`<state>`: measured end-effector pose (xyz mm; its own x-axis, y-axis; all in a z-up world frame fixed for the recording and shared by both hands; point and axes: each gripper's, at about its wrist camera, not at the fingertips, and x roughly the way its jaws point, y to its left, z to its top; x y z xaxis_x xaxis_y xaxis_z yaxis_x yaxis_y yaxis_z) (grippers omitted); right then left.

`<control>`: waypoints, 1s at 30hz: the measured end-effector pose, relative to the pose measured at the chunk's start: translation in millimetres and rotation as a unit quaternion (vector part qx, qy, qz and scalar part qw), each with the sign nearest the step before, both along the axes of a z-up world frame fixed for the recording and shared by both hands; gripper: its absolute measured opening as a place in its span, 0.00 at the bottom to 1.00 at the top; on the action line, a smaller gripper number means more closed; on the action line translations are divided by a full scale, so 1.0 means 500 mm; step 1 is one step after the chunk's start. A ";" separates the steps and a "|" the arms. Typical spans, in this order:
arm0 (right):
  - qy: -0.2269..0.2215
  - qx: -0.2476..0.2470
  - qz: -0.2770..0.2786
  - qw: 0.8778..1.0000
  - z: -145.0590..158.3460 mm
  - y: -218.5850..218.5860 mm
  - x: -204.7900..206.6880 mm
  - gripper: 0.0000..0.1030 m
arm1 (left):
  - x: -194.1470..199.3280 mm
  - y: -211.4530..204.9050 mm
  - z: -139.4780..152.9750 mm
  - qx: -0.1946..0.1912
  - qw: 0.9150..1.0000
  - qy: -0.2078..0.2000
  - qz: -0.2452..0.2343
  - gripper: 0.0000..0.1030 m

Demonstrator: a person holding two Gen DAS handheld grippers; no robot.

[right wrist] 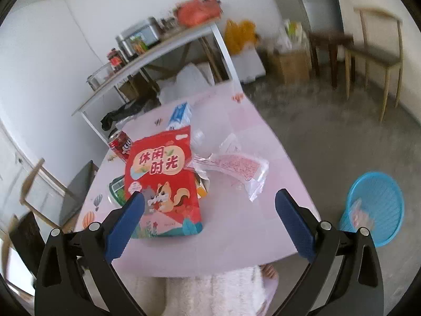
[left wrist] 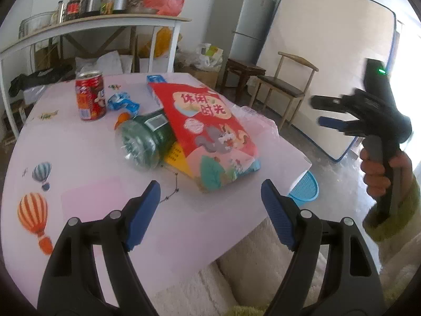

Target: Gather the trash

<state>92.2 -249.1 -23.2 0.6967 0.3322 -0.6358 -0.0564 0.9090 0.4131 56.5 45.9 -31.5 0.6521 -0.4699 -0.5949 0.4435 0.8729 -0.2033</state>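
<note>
Left wrist: red snack bag [left wrist: 210, 129] (on table [left wrist: 92, 163])

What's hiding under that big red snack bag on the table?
The red bag lies tilted over a green bottle and a yellow-orange packet. Only parts of both show; the rest of what lies beneath is covered.

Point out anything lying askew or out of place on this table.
The green plastic bottle lies tipped on its side, partly under the red snack bag, which leans across it. The red can stands upright.
</note>
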 end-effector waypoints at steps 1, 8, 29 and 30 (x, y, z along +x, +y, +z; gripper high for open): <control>0.008 -0.005 0.008 1.000 -0.006 0.004 0.017 0.94 | 0.002 -0.004 0.001 0.000 1.000 -0.003 -0.003 0.72; 0.017 -0.086 0.124 0.988 -0.021 0.038 0.135 0.94 | 0.015 -0.013 -0.011 -0.009 0.999 -0.004 -0.032 0.65; 0.124 -0.086 0.074 0.986 -0.123 0.021 0.177 0.24 | 0.035 0.010 -0.032 -0.034 0.998 0.033 -0.035 0.49; 0.124 -0.088 0.069 0.986 -0.123 0.022 0.173 0.23 | 0.033 0.008 -0.029 -0.032 0.998 0.032 -0.036 0.49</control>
<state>178.7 -238.3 -84.6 0.4687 0.2826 -0.8370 -0.1013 0.9584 0.2668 73.2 49.9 -46.2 0.5777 -0.5516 -0.6016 0.4887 0.8241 -0.2863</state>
